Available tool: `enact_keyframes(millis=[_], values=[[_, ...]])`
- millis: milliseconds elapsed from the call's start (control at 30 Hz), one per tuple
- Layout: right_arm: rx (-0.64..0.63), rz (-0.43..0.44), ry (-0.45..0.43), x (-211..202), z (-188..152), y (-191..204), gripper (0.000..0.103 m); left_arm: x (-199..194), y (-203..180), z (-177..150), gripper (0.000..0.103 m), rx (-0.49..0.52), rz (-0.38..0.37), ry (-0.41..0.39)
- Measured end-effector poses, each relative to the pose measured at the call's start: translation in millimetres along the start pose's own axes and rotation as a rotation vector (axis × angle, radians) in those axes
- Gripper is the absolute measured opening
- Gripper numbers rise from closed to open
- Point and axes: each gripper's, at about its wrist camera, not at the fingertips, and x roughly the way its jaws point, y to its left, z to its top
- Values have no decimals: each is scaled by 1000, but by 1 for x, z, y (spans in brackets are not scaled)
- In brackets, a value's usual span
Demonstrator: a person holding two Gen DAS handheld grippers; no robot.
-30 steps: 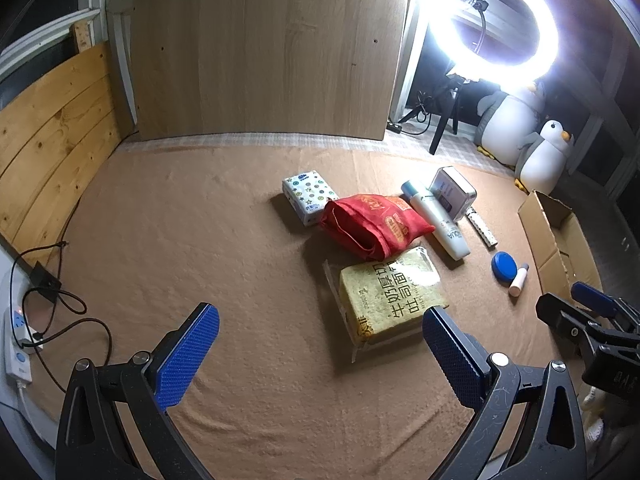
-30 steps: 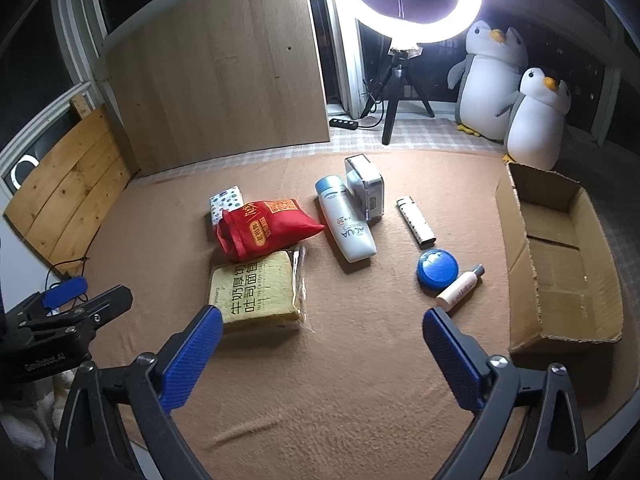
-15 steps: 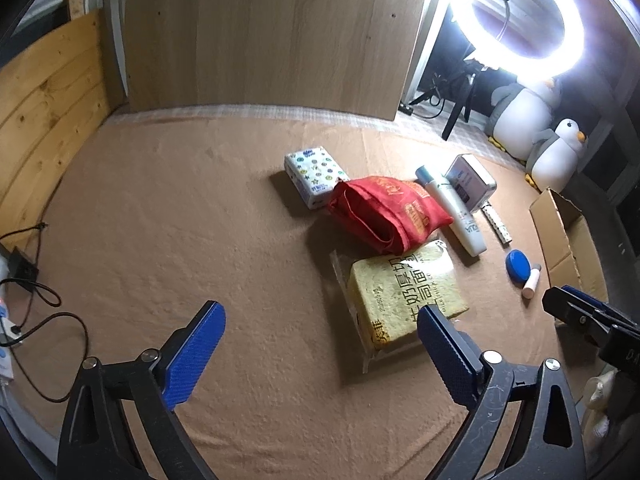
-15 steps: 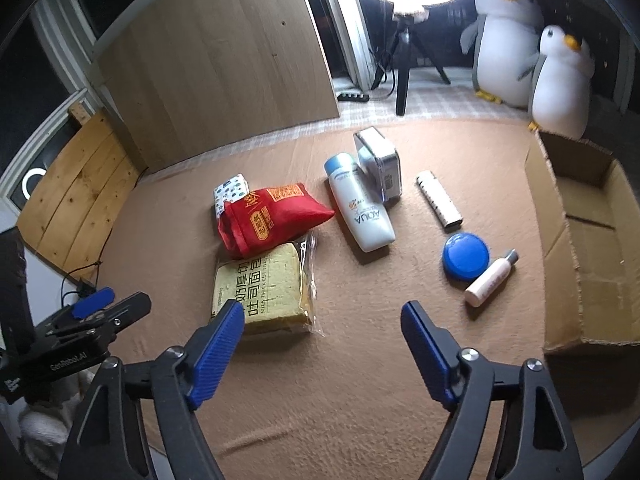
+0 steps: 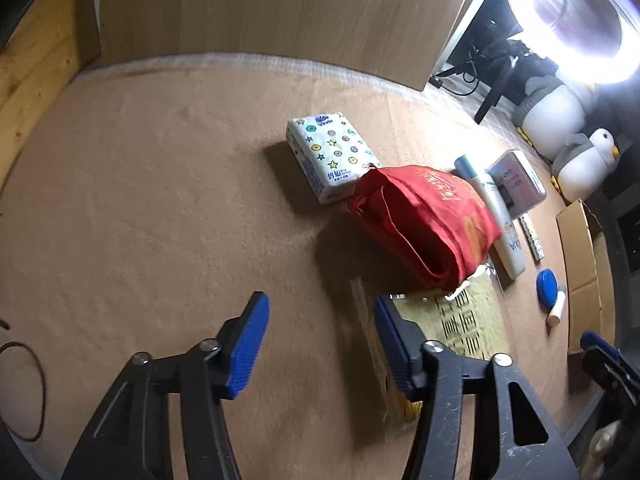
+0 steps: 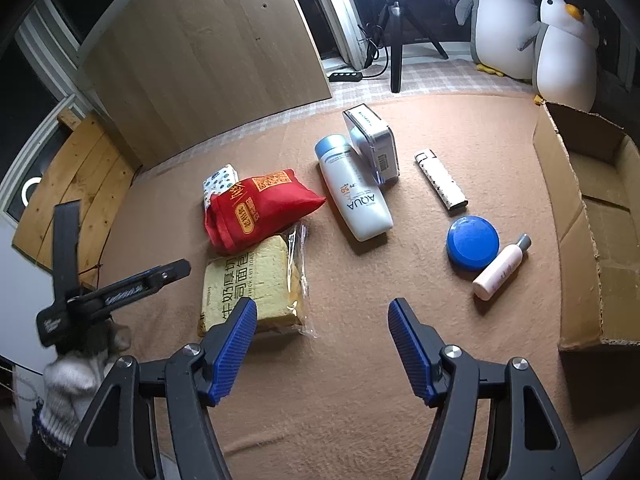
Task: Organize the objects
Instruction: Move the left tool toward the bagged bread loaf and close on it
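Bread pack (image 5: 460, 320) — left gripper (image 5: 320, 344) tilted down, seemingly alongside.

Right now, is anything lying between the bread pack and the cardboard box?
Yes. Between the bread pack and the cardboard box lie the blue round lid and small pink bottle, on the mat near the box.

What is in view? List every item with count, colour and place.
bread pack: 1, yellow, mat front left
red bag: 1, red, behind bread
tissue pack: 1, white patterned, behind red bag
lotion bottle: 1, white, centre
tin: 1, silver, against lotion bottle
lighter: 1, white, right of tin
round jar: 1, blue, right
small bottle: 1, pink, touching jar
cardboard box: 1, brown, far right
penguin toys: 2, white, rear
left tongs: blue pads, closing, empty
right tongs: blue pads, closing, empty
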Motion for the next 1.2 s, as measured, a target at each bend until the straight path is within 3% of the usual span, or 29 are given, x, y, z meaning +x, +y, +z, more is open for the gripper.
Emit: enact_keyframes(millis=[167,533,767,1200], values=[[4,-4,4,1,0,-3,65,23,-5,15,46,12,-31,29],[15,-20,8,-1,-1,-13,65,50,-33,24,41,76,-93,73],[31,-19,14,2,-2,-18,65,45,-45,5,39,132,-109,80],[30,26,61,7,-12,-17,66,25,-51,-50,39,105,-173,92]])
